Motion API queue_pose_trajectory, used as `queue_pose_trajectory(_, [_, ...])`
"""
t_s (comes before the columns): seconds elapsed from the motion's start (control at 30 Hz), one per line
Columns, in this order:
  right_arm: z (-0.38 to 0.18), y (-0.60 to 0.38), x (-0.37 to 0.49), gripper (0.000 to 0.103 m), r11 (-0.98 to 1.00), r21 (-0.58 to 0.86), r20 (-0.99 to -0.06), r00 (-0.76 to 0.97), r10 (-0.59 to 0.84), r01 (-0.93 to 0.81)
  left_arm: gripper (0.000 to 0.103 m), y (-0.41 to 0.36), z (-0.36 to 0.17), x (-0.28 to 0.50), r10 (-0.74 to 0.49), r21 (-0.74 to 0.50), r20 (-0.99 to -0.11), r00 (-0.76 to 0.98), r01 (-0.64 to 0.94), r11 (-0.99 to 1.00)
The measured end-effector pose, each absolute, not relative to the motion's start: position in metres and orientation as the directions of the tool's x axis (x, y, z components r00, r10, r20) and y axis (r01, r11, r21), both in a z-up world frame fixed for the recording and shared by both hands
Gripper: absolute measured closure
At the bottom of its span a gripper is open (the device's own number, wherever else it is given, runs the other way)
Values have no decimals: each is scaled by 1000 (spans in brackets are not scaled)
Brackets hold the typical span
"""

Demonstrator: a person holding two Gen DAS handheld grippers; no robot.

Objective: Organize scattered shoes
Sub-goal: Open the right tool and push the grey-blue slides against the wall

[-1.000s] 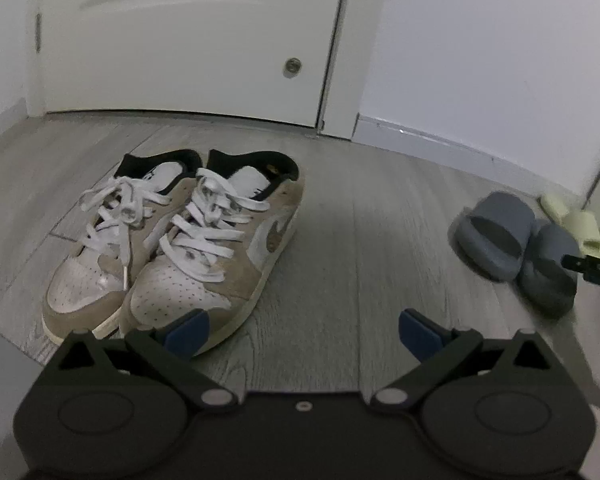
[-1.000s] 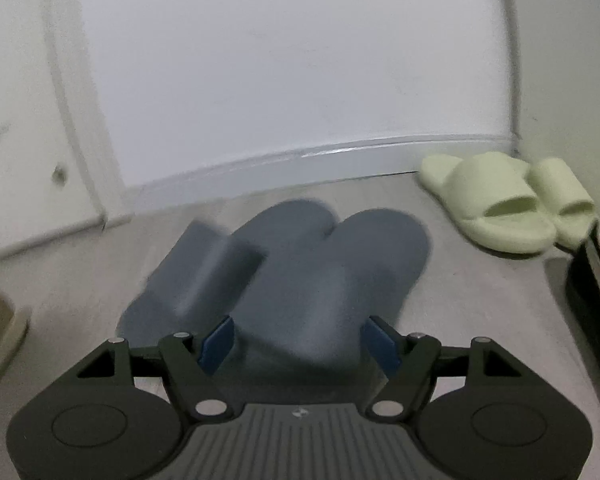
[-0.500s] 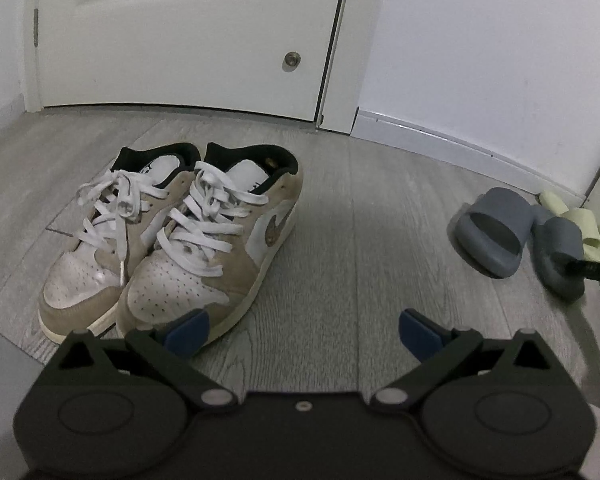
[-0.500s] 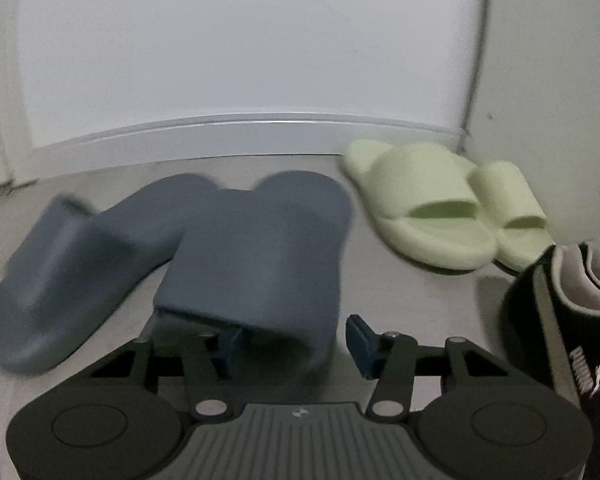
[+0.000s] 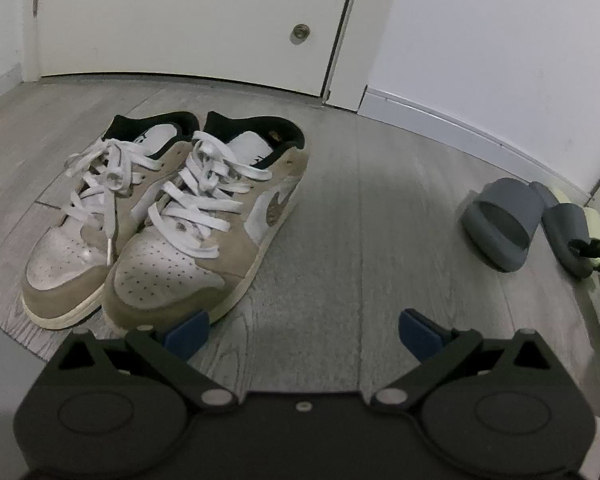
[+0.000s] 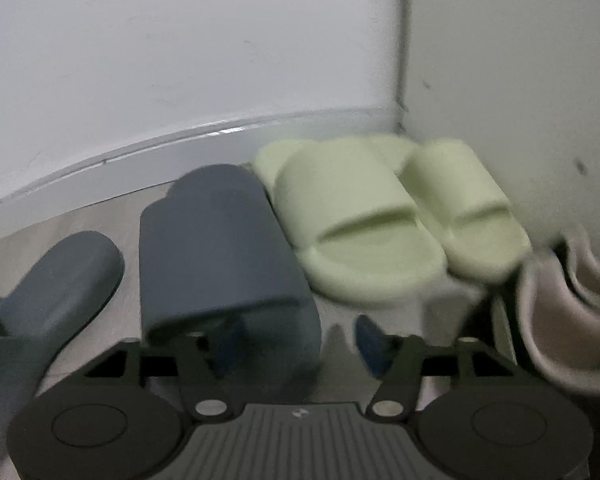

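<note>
Gripping right claw (image 6: 296,346), blurred slate-grey slipper (image 6: 220,248)

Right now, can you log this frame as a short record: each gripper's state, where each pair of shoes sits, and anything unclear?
left gripper: open, empty, hovering over bare floor
right gripper: one finger inside a grey slipper, other finger outside it; grip cannot be judged through the blur
other grey slipper: lying to the left, apart, at an angle
green slippers: side by side in the wall corner
sneakers: side by side, laced, near the door
dark shoes: right edge, partly cropped
</note>
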State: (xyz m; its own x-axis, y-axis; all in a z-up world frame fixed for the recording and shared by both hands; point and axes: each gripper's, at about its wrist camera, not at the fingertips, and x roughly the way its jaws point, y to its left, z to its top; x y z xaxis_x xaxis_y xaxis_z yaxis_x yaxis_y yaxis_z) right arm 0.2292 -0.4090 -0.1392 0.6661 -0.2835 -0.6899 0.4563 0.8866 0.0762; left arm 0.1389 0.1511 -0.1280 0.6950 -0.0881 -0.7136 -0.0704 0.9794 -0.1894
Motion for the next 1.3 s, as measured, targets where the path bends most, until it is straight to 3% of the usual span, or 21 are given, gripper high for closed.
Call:
queue_pose_trajectory(0.07, [-135, -393, 214, 24, 876, 106, -698, 663, -271, 470, 1, 150, -125, 136, -93, -189, -699, 709, -57, 980])
queue_pose_trajectory(0.17, [-130, -339, 199, 16, 927, 112, -669, 717, -195, 357, 1, 150, -122, 133, -105, -201, -681, 724, -48, 978])
queue_pose_trajectory(0.27, [-136, -272, 199, 16, 987, 73, -642, 764, -62, 141, 1, 154, -121, 131, -119, -229, -669, 733, -52, 972])
queue_pose_trajectory(0.4, [-153, -193, 208, 16, 990, -135, -615, 787, -51, -42, 1, 160, -121, 131, -132, -266, -664, 736, -67, 962])
queue_pose_trajectory(0.73, [-157, -208, 205, 15, 930, -347, -548, 779, -305, 120, 1, 166, -124, 133, -157, -312, -656, 738, -76, 947])
queue_pose_trajectory(0.83, [-157, -227, 200, 15, 918, -348, -555, 747, -366, 191, 1, 166, -124, 134, -166, -320, -650, 742, -69, 945])
queue_pose_trajectory(1.07, [-149, -201, 186, 13, 980, -189, -544, 825, -156, 61, 1, 166, -122, 132, -168, -326, -641, 749, -67, 943])
queue_pose_trajectory(1.17, [-153, -181, 201, 5, 983, -178, -557, 821, -128, 32, 1, 166, -122, 132, -170, -328, -639, 750, -66, 942])
queue_pose_trajectory(1.3, [-161, -170, 215, 6, 963, -262, -545, 814, -202, 63, 1, 166, -123, 134, -173, -330, -647, 743, -68, 942])
